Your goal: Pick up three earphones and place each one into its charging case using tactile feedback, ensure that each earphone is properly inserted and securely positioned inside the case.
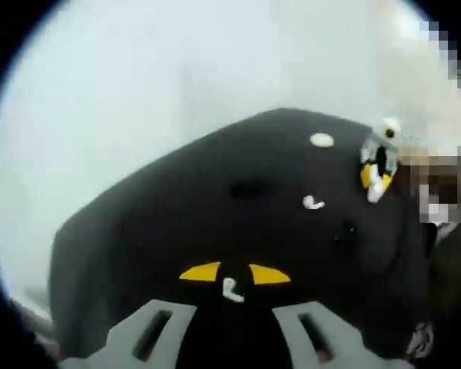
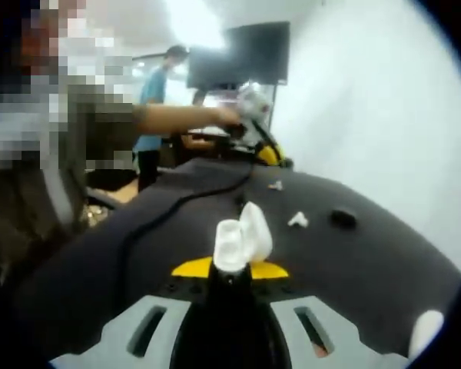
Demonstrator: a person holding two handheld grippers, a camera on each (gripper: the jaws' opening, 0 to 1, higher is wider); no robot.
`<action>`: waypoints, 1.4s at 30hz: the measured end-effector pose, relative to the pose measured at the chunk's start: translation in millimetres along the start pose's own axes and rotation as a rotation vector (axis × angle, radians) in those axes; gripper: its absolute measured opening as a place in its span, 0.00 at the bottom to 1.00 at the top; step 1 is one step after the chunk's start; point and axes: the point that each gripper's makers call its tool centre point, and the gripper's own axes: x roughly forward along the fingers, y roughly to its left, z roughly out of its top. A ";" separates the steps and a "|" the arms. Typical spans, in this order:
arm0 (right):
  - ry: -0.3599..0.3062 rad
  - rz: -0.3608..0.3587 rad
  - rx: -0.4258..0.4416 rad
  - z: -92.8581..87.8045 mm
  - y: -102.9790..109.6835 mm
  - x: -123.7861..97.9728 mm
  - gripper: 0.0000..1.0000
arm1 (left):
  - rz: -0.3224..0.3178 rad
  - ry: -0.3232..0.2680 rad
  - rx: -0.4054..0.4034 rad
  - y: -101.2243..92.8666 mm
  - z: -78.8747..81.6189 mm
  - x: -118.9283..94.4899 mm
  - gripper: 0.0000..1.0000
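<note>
Left gripper (image 1: pixel 232 275): jaws narrowly apart, yellow tips flanking a white earphone (image 1: pixel 231 290) on the black table (image 1: pixel 177 223); grip not discernible. Second earphone (image 1: pixel 313 203) farther off; white oval case (image 1: pixel 321 140) near the far edge. Right gripper (image 2: pixel 230 270): clamped on an open white charging case (image 2: pixel 242 237). Two earphones (image 2: pixel 297 220) lie beyond.

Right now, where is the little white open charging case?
In the right gripper view, the white open charging case sits clamped between the right gripper and its yellow-tipped jaws, above the black table.
</note>
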 end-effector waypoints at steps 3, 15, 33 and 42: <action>0.000 0.001 -0.001 -0.2 0.9 -0.7 0.17 | 0.029 0.028 -0.015 11.6 -16.5 11.1 0.13; -0.001 0.006 0.004 0.0 3.0 -2.0 0.17 | 0.043 -0.047 -0.059 3.2 -25.7 36.5 0.11; 0.003 0.003 0.004 -0.3 3.6 -2.0 0.17 | -0.295 -0.311 0.112 -179.5 158.6 131.0 0.10; 0.004 0.006 -0.006 -1.4 0.6 -1.2 0.17 | -0.403 -0.043 0.164 -237.2 121.6 201.1 0.10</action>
